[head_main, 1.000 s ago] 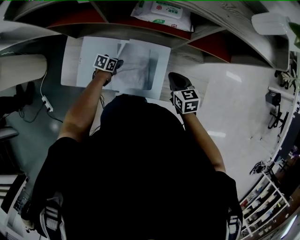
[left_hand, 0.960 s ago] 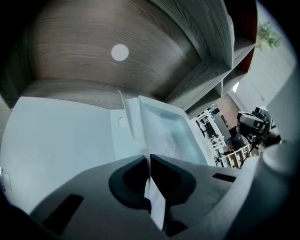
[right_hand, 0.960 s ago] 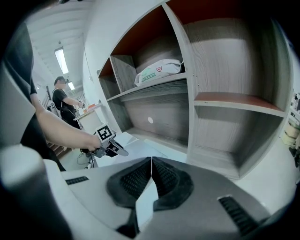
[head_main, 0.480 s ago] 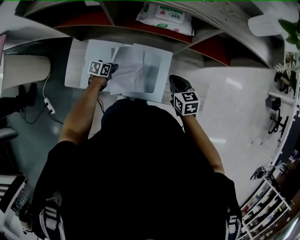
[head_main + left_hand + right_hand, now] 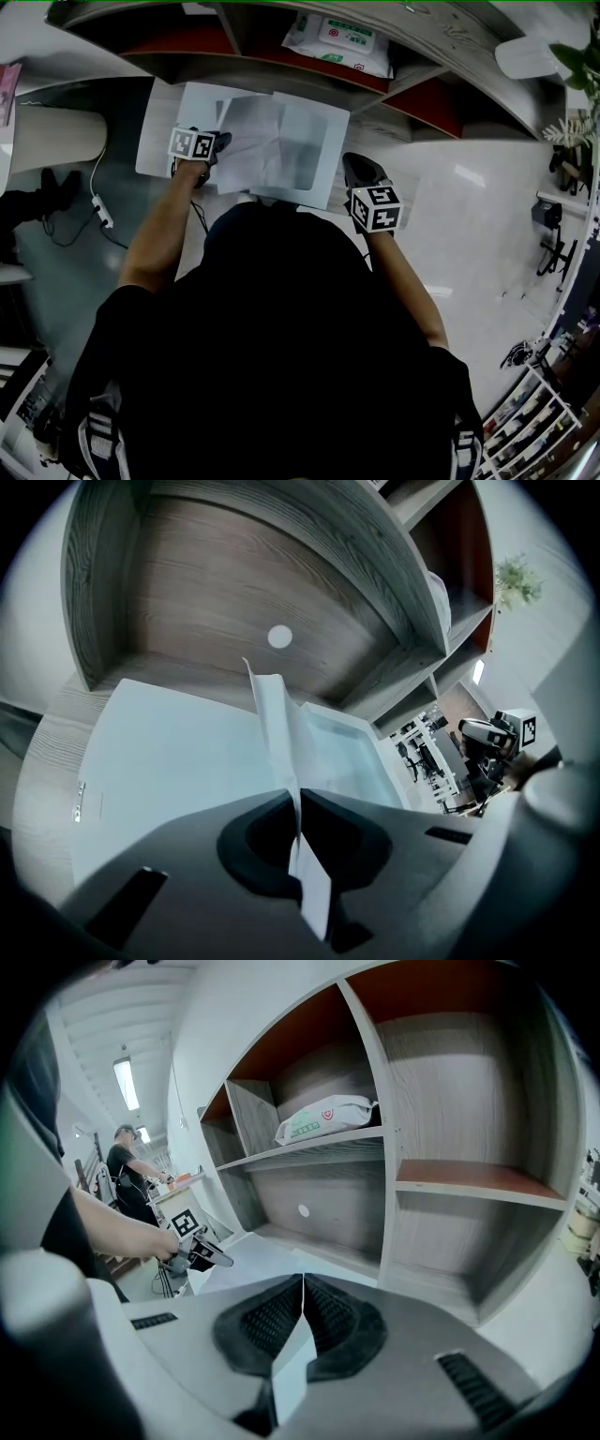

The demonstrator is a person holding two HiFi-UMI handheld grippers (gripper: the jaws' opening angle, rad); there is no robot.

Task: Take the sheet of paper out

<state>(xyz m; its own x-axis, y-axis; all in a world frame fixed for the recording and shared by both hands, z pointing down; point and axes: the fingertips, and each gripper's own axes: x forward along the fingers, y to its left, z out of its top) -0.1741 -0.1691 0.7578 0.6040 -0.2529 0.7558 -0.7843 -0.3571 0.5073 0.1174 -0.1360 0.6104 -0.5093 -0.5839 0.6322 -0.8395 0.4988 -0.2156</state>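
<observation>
A crumpled white sheet of paper [image 5: 246,142] lies partly over a clear document sleeve [image 5: 309,155] on the low wooden shelf. My left gripper [image 5: 212,150] is shut on the sheet's left edge. In the left gripper view the sheet [image 5: 275,728] stands up from between the closed jaws of the gripper [image 5: 298,803], with the sleeve [image 5: 349,752] behind it. At the sleeve's near right corner, my right gripper [image 5: 359,172] is shut on the sleeve's thin edge [image 5: 292,1354], which shows between the jaws of the right gripper [image 5: 303,1283]. The left gripper [image 5: 194,1246] shows in the right gripper view.
A pack of wipes [image 5: 342,37] lies on the shelf above. Wooden dividers and red-backed compartments [image 5: 441,1063] surround the work spot. A white mat [image 5: 169,117] lies under the sleeve. A cable [image 5: 98,202] runs over the floor at left. A person [image 5: 127,1162] stands far off.
My left gripper has moved to the left and a little up with the sheet, so more of the paper lies outside the sleeve. The right gripper has stayed where it was.
</observation>
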